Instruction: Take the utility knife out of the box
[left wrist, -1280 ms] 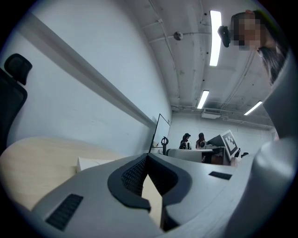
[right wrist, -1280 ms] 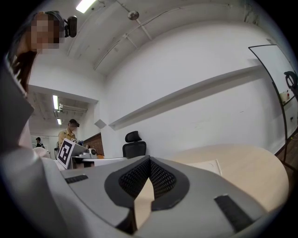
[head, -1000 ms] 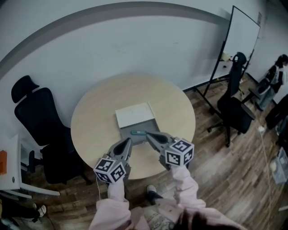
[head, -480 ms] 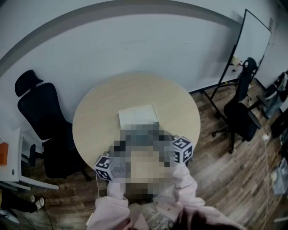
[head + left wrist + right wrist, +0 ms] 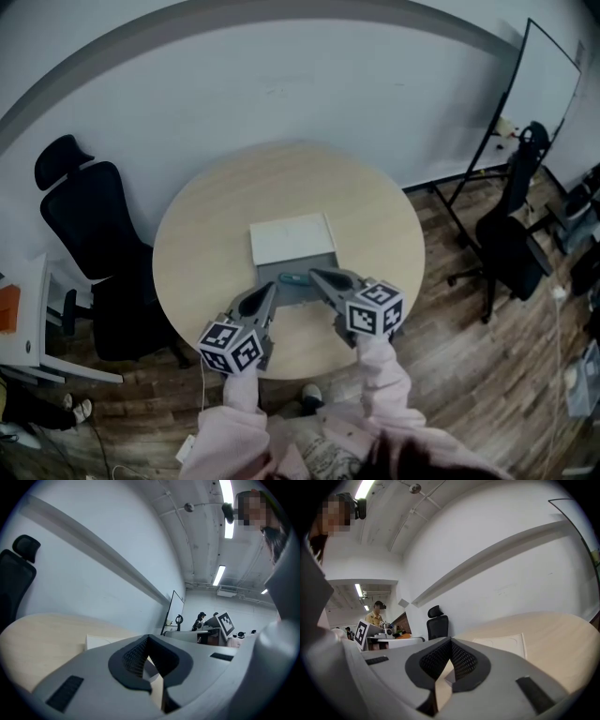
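Utility knife (image 5: 292,277), inside box (image 5: 272,270): likely light, stiff, slim; take mid-handle. Left tongs (image 5: 271,289), right tongs (image 5: 313,274): closed, empty, beside box.

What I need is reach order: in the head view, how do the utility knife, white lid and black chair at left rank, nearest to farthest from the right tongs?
1. utility knife, in the box, just left of the right tongs.
2. white lid, just beyond the box.
3. black chair, off the table, far left.
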`<state>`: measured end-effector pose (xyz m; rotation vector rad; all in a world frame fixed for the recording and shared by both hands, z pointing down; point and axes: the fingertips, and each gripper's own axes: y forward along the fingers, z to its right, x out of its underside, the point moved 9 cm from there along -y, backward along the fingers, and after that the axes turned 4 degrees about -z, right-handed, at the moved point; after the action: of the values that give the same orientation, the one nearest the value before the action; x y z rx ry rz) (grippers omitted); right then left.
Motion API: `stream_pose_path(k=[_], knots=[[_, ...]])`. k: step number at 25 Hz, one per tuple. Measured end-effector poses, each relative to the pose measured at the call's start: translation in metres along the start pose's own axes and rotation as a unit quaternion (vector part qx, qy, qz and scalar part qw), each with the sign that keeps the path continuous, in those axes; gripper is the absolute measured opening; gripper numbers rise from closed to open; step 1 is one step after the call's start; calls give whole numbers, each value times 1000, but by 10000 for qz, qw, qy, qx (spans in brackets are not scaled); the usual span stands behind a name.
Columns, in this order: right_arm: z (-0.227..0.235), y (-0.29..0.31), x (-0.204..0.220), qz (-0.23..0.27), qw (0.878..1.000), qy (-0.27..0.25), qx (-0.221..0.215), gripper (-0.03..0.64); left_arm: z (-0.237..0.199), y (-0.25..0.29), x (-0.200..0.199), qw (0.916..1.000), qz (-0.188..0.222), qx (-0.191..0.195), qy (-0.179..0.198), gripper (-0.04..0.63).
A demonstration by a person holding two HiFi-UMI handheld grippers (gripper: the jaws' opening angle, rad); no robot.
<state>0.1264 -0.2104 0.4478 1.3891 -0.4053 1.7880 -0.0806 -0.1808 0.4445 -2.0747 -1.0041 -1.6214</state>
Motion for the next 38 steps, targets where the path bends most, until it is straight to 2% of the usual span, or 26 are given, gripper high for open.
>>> stream_pose_path(k=[8, 16, 27, 38], knots=[[0, 18, 8, -167, 9998, 83, -16, -5, -13, 3, 6, 9998, -159, 28, -119, 2], [7, 35, 8, -384, 9990, 117, 180, -5, -30, 14, 9, 9990, -333, 164, -257, 2], [32, 64, 22, -1085, 9937, 45, 287, -5, -54, 25, 27, 9967, -559, 160, -573, 2], [47, 99, 34, -1952, 9803, -288, 66, -3, -73, 33, 46, 9928, -810, 169, -871, 2]])
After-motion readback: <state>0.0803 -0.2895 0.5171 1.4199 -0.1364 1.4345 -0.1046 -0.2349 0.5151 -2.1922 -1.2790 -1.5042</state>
